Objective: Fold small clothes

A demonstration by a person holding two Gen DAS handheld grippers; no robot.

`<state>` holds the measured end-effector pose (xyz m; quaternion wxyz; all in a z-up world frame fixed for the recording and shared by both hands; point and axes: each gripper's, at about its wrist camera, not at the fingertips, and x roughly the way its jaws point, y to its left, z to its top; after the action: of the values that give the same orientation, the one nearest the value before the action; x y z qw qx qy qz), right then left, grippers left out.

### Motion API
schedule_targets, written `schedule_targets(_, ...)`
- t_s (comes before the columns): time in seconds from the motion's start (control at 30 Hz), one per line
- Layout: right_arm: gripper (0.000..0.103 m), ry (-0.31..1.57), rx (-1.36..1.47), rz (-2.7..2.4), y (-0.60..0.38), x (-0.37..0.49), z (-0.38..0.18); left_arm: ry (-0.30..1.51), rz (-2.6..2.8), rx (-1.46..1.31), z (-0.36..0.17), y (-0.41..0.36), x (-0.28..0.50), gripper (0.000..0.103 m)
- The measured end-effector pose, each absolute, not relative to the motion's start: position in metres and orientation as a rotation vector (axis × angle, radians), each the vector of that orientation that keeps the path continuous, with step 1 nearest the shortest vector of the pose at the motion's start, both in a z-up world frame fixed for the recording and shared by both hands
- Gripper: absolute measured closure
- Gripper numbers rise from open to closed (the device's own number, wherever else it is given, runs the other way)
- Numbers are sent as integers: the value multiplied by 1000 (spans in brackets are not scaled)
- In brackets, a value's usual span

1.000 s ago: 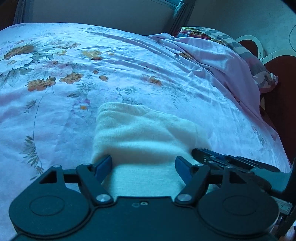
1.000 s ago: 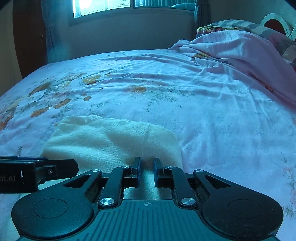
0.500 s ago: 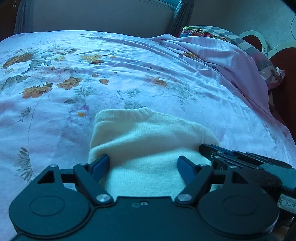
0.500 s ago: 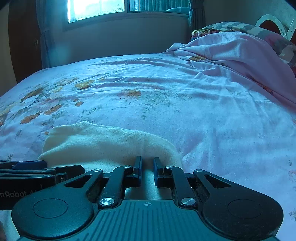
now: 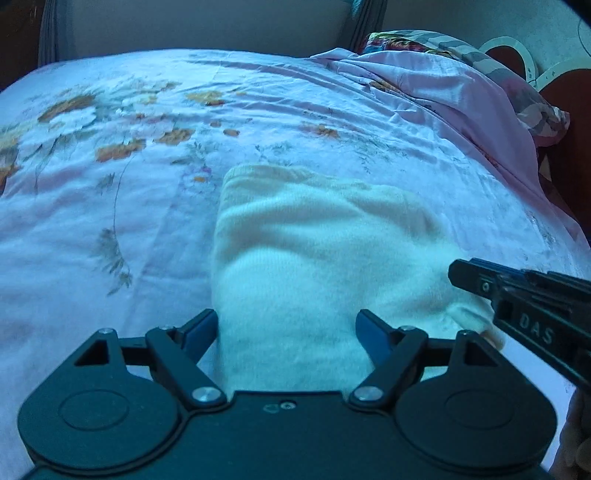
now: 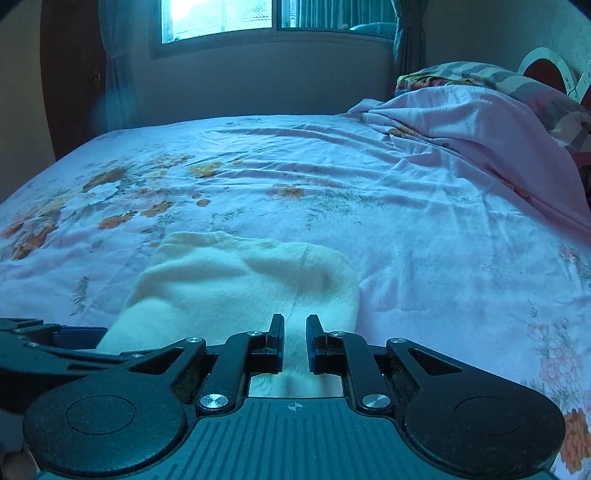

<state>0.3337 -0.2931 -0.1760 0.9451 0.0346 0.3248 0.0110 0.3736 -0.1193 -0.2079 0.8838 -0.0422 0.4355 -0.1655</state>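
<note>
Lying on the floral bed (image 6: 424, 229), a cream knit garment (image 6: 243, 280) extends ahead of both grippers. Right gripper (image 6: 294, 338): jaws clamped on its near edge. Left gripper (image 5: 286, 328): jaws spread, just opening wider, garment between them unpinched.

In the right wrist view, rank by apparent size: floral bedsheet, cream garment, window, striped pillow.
1. floral bedsheet
2. cream garment
3. window and striped pillow: about alike; both cropped and farther away, so unranked.
</note>
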Motion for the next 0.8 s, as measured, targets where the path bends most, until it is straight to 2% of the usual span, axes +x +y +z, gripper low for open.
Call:
schedule_targets(0.1,91,675,62,35,-285,303,-183,918,-326,-159,-212,-108,357,23)
schedule_targets(0.57,92,709,-21,-2,-278,225,-222,910,-402,-88,-218,-100,285,22)
schedule_targets(0.67,91,730,67,-23,-284,221,-215,920,-401,-108,-216,-100,278,22)
schedule_targets(0.8,91,668,159,-2,-286,203,-198,917,-410,-125,-212,-96,273,22)
